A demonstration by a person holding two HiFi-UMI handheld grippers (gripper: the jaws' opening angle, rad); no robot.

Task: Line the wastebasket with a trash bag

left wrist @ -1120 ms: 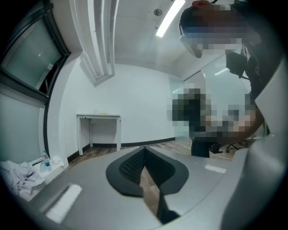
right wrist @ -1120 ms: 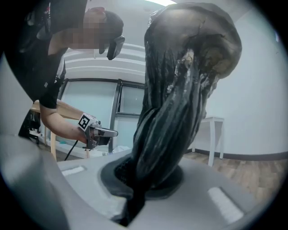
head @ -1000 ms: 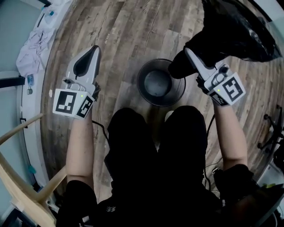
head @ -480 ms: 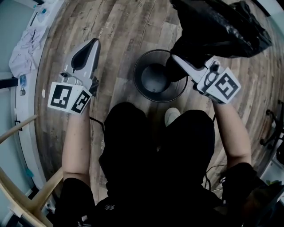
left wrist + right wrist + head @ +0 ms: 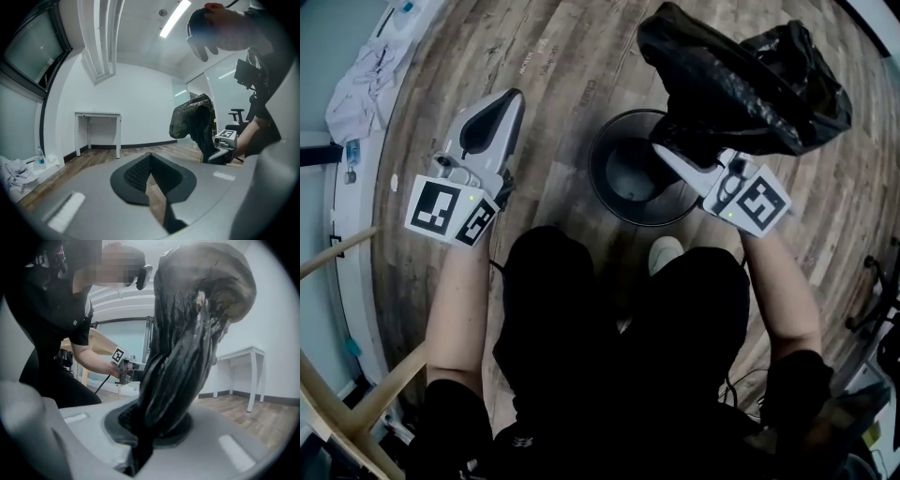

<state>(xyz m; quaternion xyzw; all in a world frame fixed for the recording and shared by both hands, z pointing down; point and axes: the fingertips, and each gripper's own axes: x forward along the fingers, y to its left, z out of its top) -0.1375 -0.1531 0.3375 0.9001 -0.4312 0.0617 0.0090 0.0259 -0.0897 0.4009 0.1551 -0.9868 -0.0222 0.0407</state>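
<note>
The right tool [image 5: 664,152] is clamped tight on a twisted neck of the black bag [image 5: 741,75]. The bag balloons above it at the upper right of the frame and overlaps the right rim of the basket [image 5: 593,169], which stands on the floor at centre. The left tool [image 5: 508,101] is closed and empty, well apart at the left. The likely trouble is that the bag goes in as a wad, mouth unopened, since only one tool holds it. The slick film might also slip free, or a nudge could tip the basket.

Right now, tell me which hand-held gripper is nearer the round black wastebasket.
Right. The right hand-held gripper, clamping the crumpled black trash bag, overlaps the wastebasket's rim; the left hand-held gripper hangs clear to its left.
</note>
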